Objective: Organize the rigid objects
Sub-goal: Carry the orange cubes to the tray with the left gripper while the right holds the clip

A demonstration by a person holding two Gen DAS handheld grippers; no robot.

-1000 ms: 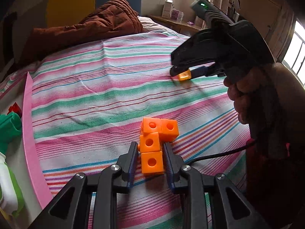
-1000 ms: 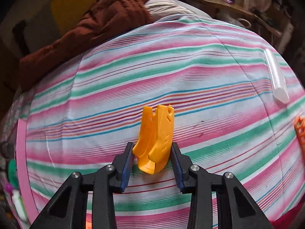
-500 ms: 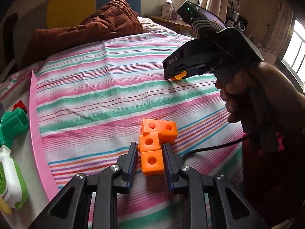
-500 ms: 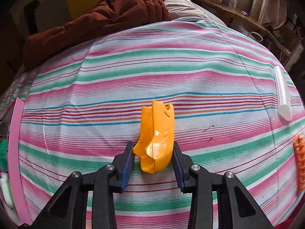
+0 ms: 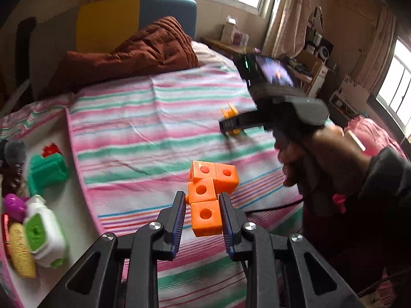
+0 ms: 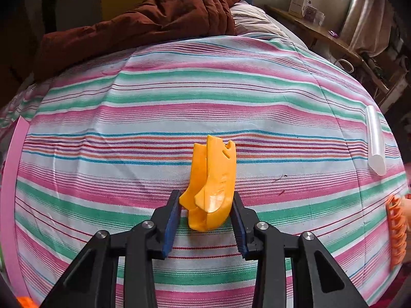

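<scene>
My left gripper is shut on the nearest cube of an orange linked-cube piece, held above the striped bedsheet. My right gripper is shut on a curved yellow-orange plastic piece, also above the sheet. In the left wrist view the right gripper shows at mid right with the yellow piece in its jaws, blurred.
A pink-rimmed white tray at the left holds a green block, a white-and-green bottle and other toys. A clear tube and an orange ribbed item lie at the right. A brown quilt lies at the far end.
Both grippers have kept their holds. The left view has swung left, bringing more of the toy tray into sight. The right gripper has moved left across the bed.
</scene>
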